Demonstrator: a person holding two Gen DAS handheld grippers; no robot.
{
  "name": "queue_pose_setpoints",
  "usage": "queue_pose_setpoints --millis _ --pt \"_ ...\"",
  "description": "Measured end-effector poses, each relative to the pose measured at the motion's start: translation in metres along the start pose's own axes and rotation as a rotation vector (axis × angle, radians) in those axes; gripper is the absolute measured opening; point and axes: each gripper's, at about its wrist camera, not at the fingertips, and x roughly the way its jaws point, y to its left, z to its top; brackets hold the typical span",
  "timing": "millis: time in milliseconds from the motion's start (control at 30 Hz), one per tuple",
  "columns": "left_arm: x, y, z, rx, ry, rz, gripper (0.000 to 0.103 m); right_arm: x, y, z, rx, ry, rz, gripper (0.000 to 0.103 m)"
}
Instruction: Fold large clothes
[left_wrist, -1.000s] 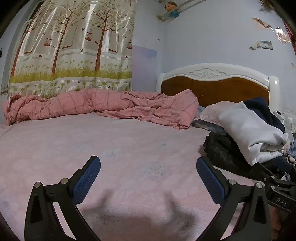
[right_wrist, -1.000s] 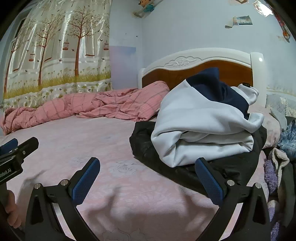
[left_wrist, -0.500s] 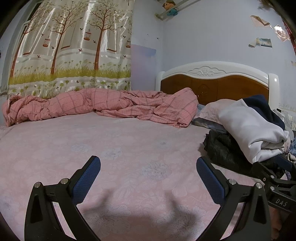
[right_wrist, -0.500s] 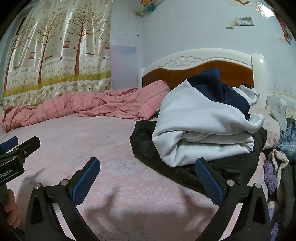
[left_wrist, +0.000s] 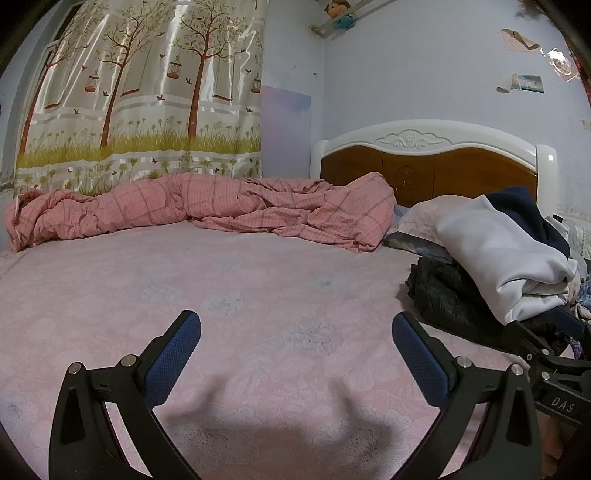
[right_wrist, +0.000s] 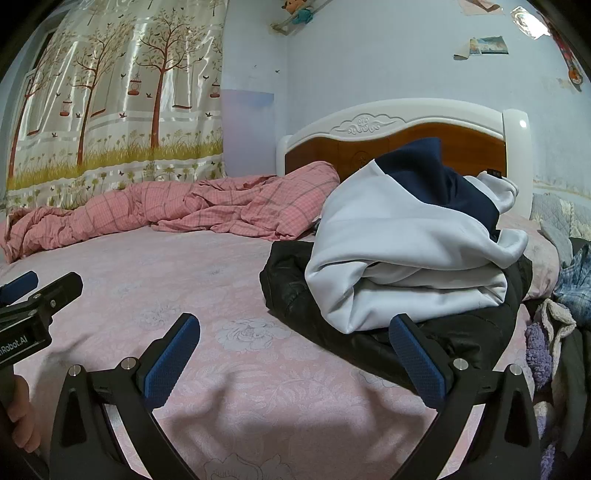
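A folded white and navy garment (right_wrist: 410, 258) lies on top of a black garment (right_wrist: 291, 284) at the right side of the pink bed sheet (right_wrist: 207, 288); the pile also shows in the left wrist view (left_wrist: 495, 251). My right gripper (right_wrist: 295, 332) is open and empty, just in front of the pile, its right pad (right_wrist: 410, 350) near the black fabric. My left gripper (left_wrist: 295, 332) is open and empty over bare sheet (left_wrist: 258, 295), to the left of the pile. Each gripper shows at the edge of the other's view.
A crumpled pink plaid duvet (left_wrist: 207, 206) lies along the far side of the bed under a tree-print curtain (left_wrist: 140, 96). A white and wood headboard (left_wrist: 428, 158) stands behind the pile. More loose clothes (right_wrist: 554, 332) lie at the far right.
Both views have tilted slightly, so the scene sits a little higher or closer. Both grippers stay open and empty; the clothes have not moved.
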Motion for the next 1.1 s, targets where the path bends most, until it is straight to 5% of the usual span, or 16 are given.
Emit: queue_pose_setpoints --millis 1100 --pt "-0.0028 -0.0003 -0.0014 0.01 0.004 0.0 0.103 0.0027 -0.003 0.0007 -0.003 -0.001 0.001 0.103"
